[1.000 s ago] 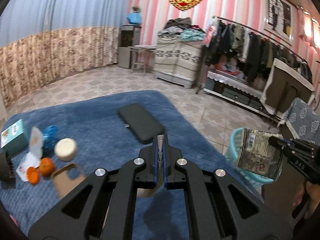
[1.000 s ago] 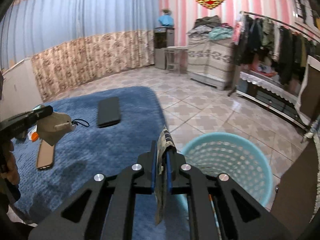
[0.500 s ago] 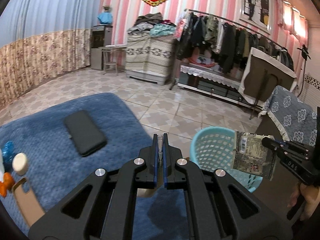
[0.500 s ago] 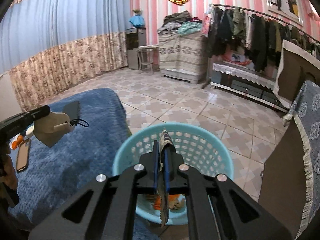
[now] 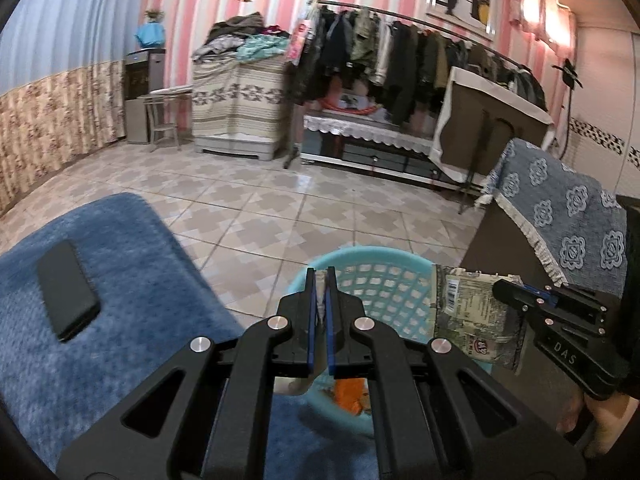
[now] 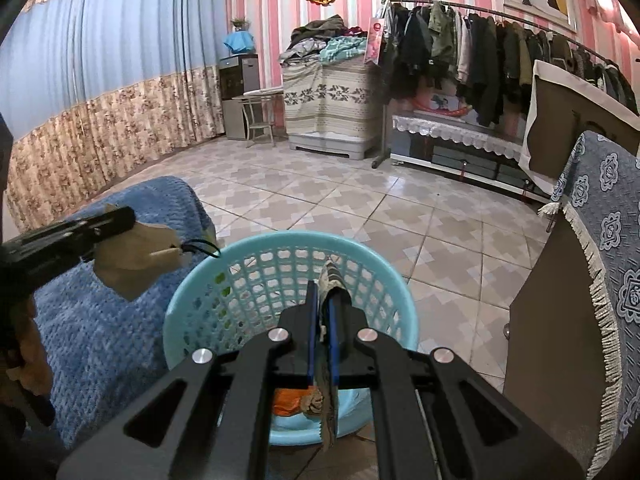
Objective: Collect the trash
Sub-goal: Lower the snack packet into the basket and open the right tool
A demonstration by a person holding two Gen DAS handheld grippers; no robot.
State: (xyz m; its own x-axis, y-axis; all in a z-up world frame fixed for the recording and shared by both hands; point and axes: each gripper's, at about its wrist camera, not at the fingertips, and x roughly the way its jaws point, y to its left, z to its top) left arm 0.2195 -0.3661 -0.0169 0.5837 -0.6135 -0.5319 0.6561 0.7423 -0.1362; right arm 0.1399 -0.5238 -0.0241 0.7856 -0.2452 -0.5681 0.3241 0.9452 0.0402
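1. The left tool point(image 5: 320, 280) is clamped tight on a tan scrap point(image 6: 136, 260), which hangs at about 9 o'clock of the turquoise basket point(image 6: 200, 280), over the blue blanket point(image 5: 132, 272).
2. The right tool point(image 6: 323, 300) is pinched shut on a printed wrapper point(image 5: 472, 316), held edge-on above the basket's opening.
3. Orange trash point(image 6: 290, 404) lies on the basket's floor.
4. A black phone point(image 5: 66, 296) lies on the blanket at 9 o'clock, well apart from the basket.
5. A cabinet draped in patterned cloth point(image 6: 612, 240) stands close at 3 o'clock.
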